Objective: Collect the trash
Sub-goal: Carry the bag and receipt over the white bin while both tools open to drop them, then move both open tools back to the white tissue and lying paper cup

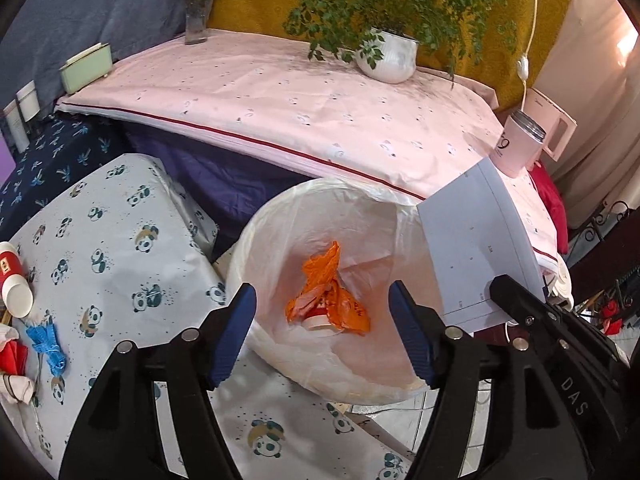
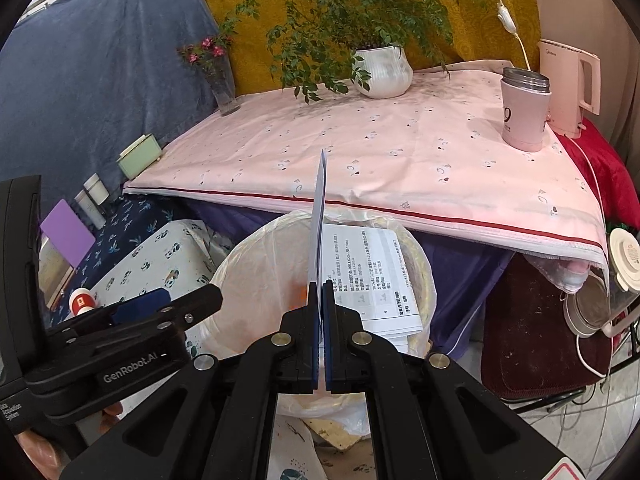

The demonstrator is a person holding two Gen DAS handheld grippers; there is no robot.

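A white bin (image 1: 256, 248) lined with a clear bag stands below the table edge. Inside it lie a crumpled orange bag (image 1: 352, 312) and a red and white cup (image 1: 316, 322). My left gripper (image 1: 322, 292) hangs open above the bin's mouth with nothing between its fingers. My right gripper (image 2: 322, 288) is shut on a printed white sheet of paper (image 2: 368, 272), which it holds edge-on over the bin (image 2: 240, 264). From the left wrist, that paper (image 1: 472, 240) shows at the bin's right rim. The left gripper (image 2: 180, 300) also shows at the left in the right wrist view.
A panda-print cloth (image 1: 112, 248) to the left carries a red and white paper cup (image 1: 14, 284) and a blue scrap (image 1: 46, 344). Behind the bin, a pink-covered table (image 2: 360, 148) holds a potted plant (image 2: 384, 68), a vase (image 2: 224, 88), a pink flask (image 2: 524, 112) and a kettle (image 2: 572, 84).
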